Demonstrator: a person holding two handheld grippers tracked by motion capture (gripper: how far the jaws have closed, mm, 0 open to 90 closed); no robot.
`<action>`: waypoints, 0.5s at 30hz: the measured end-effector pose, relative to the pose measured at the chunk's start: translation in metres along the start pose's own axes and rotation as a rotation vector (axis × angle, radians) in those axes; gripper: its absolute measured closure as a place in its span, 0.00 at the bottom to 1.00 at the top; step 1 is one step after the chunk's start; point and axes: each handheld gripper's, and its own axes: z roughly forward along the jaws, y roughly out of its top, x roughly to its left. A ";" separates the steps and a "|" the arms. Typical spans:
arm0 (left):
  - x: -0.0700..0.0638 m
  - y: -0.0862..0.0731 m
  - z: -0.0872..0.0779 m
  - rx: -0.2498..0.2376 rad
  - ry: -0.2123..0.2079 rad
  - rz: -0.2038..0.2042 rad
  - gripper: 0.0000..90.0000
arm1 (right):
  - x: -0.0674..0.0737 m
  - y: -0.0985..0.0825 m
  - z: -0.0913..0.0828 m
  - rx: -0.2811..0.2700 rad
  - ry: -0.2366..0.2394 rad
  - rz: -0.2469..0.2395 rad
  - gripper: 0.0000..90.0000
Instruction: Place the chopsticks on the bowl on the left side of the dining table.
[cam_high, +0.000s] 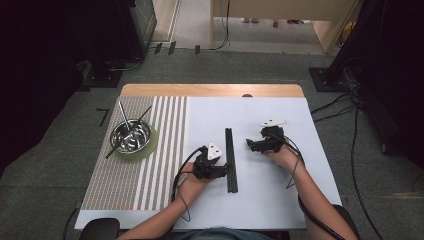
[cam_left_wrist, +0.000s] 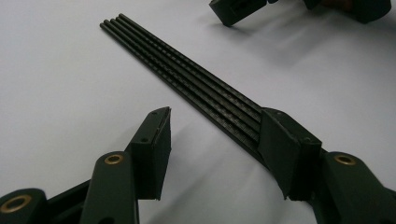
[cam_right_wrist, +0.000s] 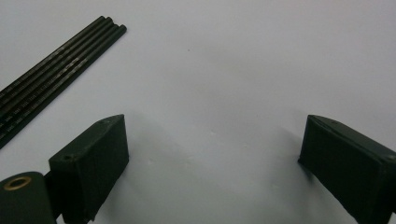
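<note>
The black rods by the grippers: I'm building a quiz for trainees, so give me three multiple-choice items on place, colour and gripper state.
1. Where do the black rods lie? A in the bowl; B on the white sheet between the grippers; C on the striped mat.
2. What colour is the coaster under the steel bowl? A green; B red; C blue.
3. How is the right gripper? A shut on rods; B open, nothing between its fingers; C shut on nothing.

B: they lie on the white sheet. A: its rim shows green. B: bare sheet between spread fingers.

High view: from above the person's side, facing forward and down over the whole worktop (cam_high: 280, 200).
Gripper views: low, close, along their jaws.
Shared: black rods (cam_high: 230, 160) (cam_left_wrist: 187, 77) (cam_right_wrist: 51, 70).
</note>
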 end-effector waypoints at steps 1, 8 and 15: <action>0.000 0.000 0.000 -0.001 0.000 -0.001 0.50 | 0.000 0.000 0.000 0.001 0.000 0.001 0.08; 0.001 0.000 0.000 0.007 -0.005 -0.024 0.51 | 0.000 0.000 0.000 0.001 0.000 0.002 0.08; 0.001 0.001 -0.002 0.017 -0.009 -0.031 0.60 | 0.000 0.000 0.000 0.001 0.000 0.001 0.08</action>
